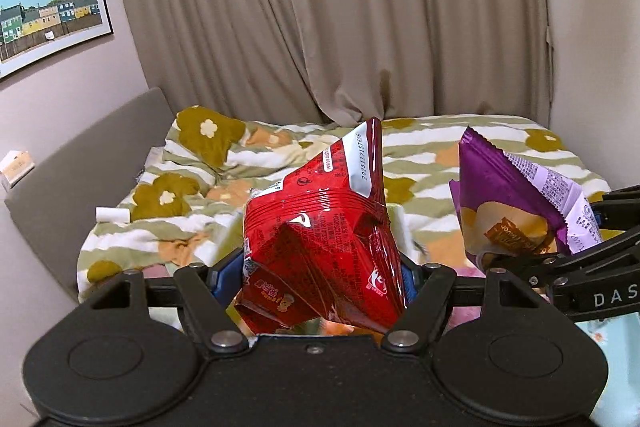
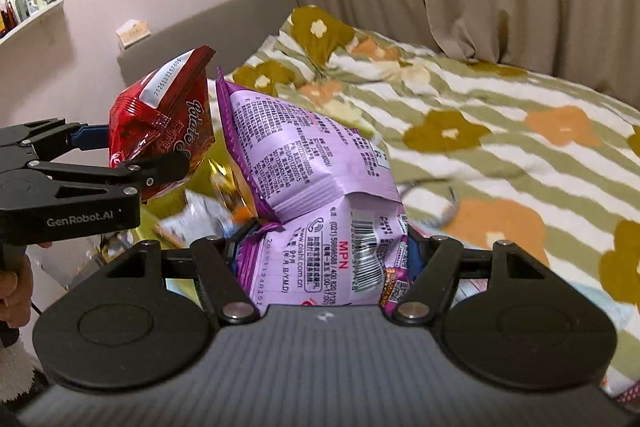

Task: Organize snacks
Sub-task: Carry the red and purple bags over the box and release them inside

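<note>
Snack bags fill both views: a red potato-chip bag (image 1: 320,239) is pinched in the left gripper (image 1: 324,275), and a purple snack bag (image 2: 320,195) is clamped in the right gripper (image 2: 324,247). Both are held up over the bed's flowered quilt (image 2: 500,155). Only the right wrist view shows the wall shelf (image 2: 32,15) with bottles, the hand (image 2: 16,291) on the left gripper's handle, and more packets (image 2: 200,215) lying low between the grippers. The red bag is glossy and creased, the purple one crumpled, barcode side up. They hang just beside each other. Curtains (image 1: 360,19) close the far side; the quilt to the right lies open.
</note>
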